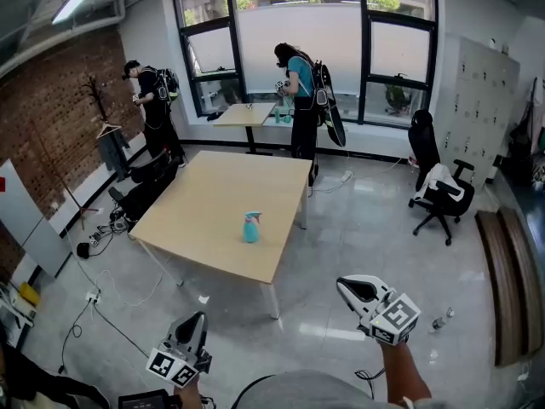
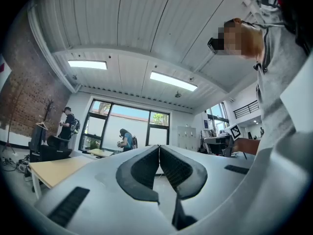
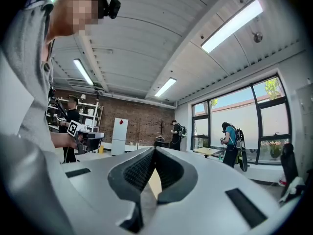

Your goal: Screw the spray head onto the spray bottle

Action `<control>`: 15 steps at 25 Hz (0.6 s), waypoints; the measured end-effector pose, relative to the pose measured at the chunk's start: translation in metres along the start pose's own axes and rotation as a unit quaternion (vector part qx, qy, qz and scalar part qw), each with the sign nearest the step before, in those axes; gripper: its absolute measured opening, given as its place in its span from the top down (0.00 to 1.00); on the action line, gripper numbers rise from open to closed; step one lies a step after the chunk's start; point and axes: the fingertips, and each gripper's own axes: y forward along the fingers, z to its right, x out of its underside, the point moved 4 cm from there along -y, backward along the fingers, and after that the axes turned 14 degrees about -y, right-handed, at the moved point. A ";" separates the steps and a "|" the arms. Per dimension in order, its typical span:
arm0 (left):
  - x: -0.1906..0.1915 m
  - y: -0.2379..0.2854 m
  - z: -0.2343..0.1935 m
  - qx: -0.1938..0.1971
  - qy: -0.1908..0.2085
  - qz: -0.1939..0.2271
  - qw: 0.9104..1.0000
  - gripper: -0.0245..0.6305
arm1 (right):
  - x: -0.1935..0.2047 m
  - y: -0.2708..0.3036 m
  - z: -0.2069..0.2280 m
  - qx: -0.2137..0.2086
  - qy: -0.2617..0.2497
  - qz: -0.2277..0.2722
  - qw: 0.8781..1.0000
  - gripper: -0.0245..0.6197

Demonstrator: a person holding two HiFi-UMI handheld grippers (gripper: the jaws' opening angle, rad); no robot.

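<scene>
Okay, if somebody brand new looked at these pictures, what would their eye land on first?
Probably the small teal spray bottle, standing alone near the middle of the pale wooden table. Next come the left gripper and right gripper, low in the head view's foreground, both shut and empty, well apart from the table. Behind, a person in black and a person in teal stand by the big windows.

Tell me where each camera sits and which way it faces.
Head view: on the head, aimed down at the table with the spray bottle; left gripper, right gripper and forearm show.
Left gripper view: rides that gripper, faces the windows over shut jaws; grey top at right.
Right gripper view: likewise, jaws shut, faces brick wall and windows; grey top at left.
Shared: the person in teal by the windows.
</scene>
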 end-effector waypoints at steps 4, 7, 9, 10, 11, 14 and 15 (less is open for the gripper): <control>0.003 -0.002 -0.003 -0.003 -0.002 -0.004 1.000 0.95 | 0.004 0.000 -0.001 0.006 0.007 0.003 1.000 0.95; 0.003 -0.002 -0.006 -0.006 -0.002 -0.002 1.000 0.95 | 0.003 0.001 -0.002 0.013 0.012 0.019 1.000 0.95; 0.000 0.005 -0.008 -0.009 0.002 0.006 1.000 0.95 | -0.001 0.005 0.000 0.016 0.003 0.030 0.999 0.95; -0.003 0.010 -0.010 -0.010 0.007 0.011 1.000 0.95 | -0.004 0.009 0.001 0.017 -0.003 0.036 0.999 0.95; -0.007 0.016 -0.012 -0.010 0.013 0.015 1.000 0.95 | -0.008 0.015 0.002 0.017 -0.010 0.044 0.999 0.95; -0.022 0.036 -0.018 -0.003 0.032 0.027 0.999 0.95 | -0.024 0.036 0.002 0.015 -0.028 0.064 0.997 0.95; -0.027 0.042 -0.018 0.003 0.035 0.029 0.999 0.95 | -0.029 0.042 0.001 0.013 -0.031 0.063 0.997 0.95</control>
